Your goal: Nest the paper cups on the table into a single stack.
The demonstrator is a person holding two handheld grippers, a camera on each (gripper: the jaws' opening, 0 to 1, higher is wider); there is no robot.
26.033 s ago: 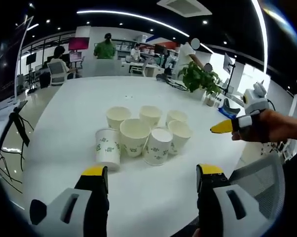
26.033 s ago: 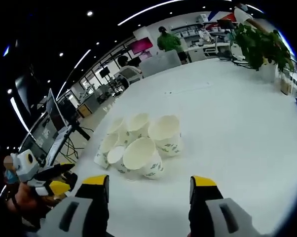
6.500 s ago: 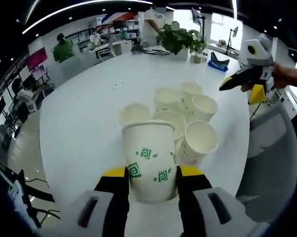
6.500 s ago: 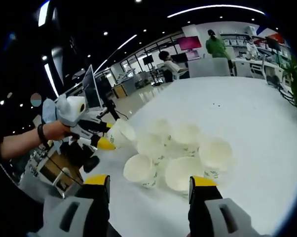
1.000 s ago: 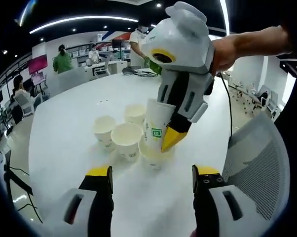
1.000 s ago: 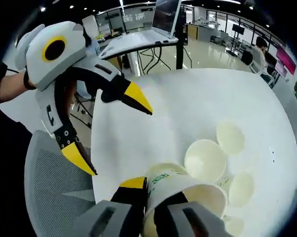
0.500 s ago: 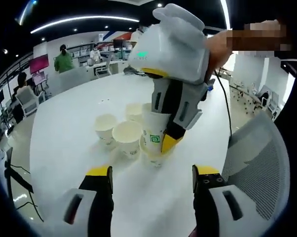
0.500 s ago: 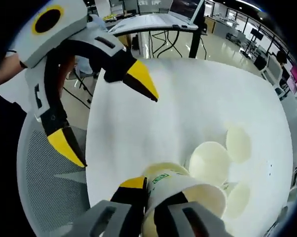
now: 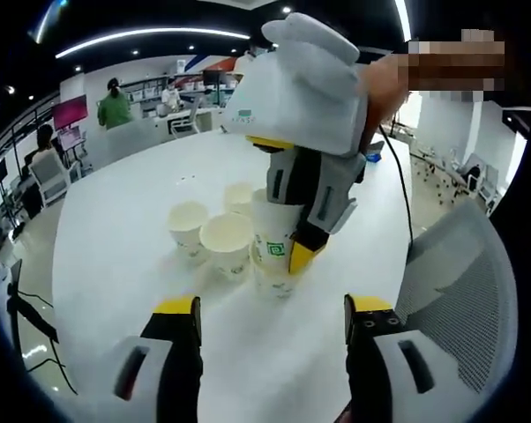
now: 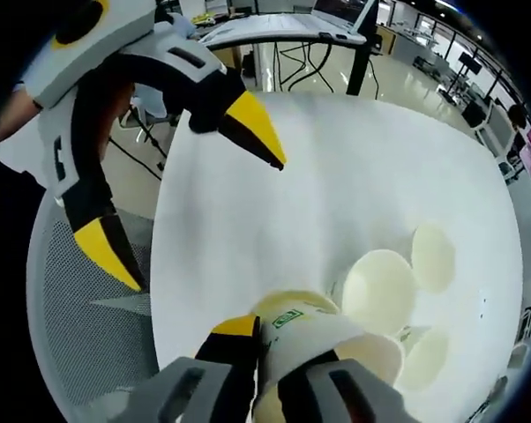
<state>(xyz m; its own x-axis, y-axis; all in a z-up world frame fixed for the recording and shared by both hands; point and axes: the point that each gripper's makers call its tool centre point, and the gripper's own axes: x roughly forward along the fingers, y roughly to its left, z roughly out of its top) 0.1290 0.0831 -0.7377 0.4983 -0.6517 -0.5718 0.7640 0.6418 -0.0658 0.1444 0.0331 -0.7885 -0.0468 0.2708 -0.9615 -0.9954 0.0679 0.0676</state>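
White paper cups with green marks stand on the round white table (image 9: 107, 220). My right gripper (image 9: 289, 249) comes down from above, shut on a cup (image 9: 269, 226) whose base sits in another cup (image 9: 272, 280) on the table. Three more cups (image 9: 227, 243) stand close to the left of it. In the right gripper view the held cup (image 10: 311, 338) sits between the jaws of my right gripper (image 10: 279, 345), over the lower cup's rim (image 10: 281, 304). Open cup mouths (image 10: 379, 280) lie to the right. My left gripper (image 9: 274, 307) is open and holds nothing; the right gripper view shows my left gripper (image 10: 177, 189) hovering at the upper left.
A grey mesh chair (image 9: 464, 282) stands at the table's near edge, and the chair (image 10: 80, 339) sits under the left gripper in the right gripper view. A person's hand (image 9: 385, 84) holds the right gripper. Desks and people fill the far office.
The right gripper has sunk a little, pushing the held cup lower into the cup on the table. The left gripper stays open and almost still.
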